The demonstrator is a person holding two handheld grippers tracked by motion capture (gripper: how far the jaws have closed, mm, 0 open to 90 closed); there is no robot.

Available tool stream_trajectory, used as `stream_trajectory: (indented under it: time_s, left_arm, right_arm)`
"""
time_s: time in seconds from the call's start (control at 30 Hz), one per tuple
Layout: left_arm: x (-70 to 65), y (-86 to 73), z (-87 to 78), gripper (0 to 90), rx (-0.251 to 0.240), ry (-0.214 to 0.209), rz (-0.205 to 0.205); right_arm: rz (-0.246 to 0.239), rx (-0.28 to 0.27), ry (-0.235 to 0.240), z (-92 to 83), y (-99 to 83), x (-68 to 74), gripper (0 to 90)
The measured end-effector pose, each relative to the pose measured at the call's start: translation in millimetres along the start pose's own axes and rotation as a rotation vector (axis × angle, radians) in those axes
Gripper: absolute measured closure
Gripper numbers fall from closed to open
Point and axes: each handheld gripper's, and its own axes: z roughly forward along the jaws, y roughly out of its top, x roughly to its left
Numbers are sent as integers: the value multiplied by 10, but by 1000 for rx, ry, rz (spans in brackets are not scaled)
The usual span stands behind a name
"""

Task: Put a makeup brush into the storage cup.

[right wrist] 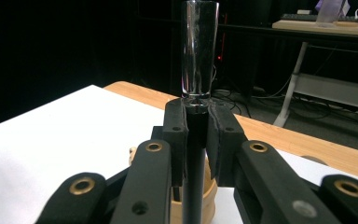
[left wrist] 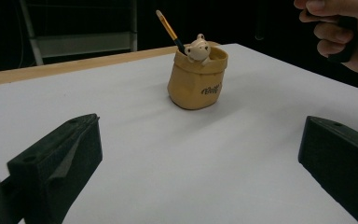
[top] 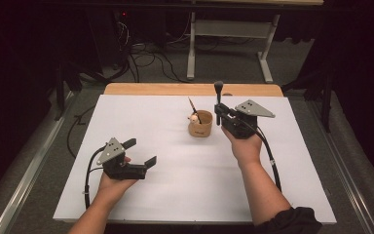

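Right gripper: its black jaws are pinching shut on a slim black makeup brush, gripping the dark handle upright just under the clear stretch; the bristle head is pointing up.
Held brush: it is hanging over the white sheet's far half, just right of a tan sack-shaped ceramic holder, seemingly clear of the rim.
Holder: it is standing upright near the middle of the far half of the white table sheet, well short of the bare wooden strip along the far edge; a small cream bear figure is peeking from its mouth and a thin orange-handled brush is leaning out toward the far left.
Step in hand: the person appears to be carrying the black brush to the holder to stand it inside.
Doing it well: keeping the handle vertical, centring its lower tip over the free part of the mouth away from the bear and the leaning brush, lowering before letting go; a sideways knock could tip the light holder.
Right hand: it is reaching forward from the near right, forearm stretched, wrist level, jaws aimed at the far edge.
Left gripper: its jaws are standing wide apart with nothing between them.
Left hand: it is resting low near the sheet's near-left corner, jaws facing the holder.
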Motion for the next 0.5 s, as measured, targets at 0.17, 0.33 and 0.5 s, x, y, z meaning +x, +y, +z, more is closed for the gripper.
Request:
stream_trajectory:
  time_s: [0.17, 0.33, 0.5]
  left_arm:
    - [8, -3, 0, 1, 4, -2, 5]
    - [10, -4, -2, 1, 4, -2, 5]
    - [5, -7, 1, 1, 8, -3, 6]
  right_arm:
    - [7, 5, -1, 95, -1, -4, 813]
    - [23, 8, -1, 166, -33, -9, 813]
    - [34, 7, 3, 224, -47, -25, 813]
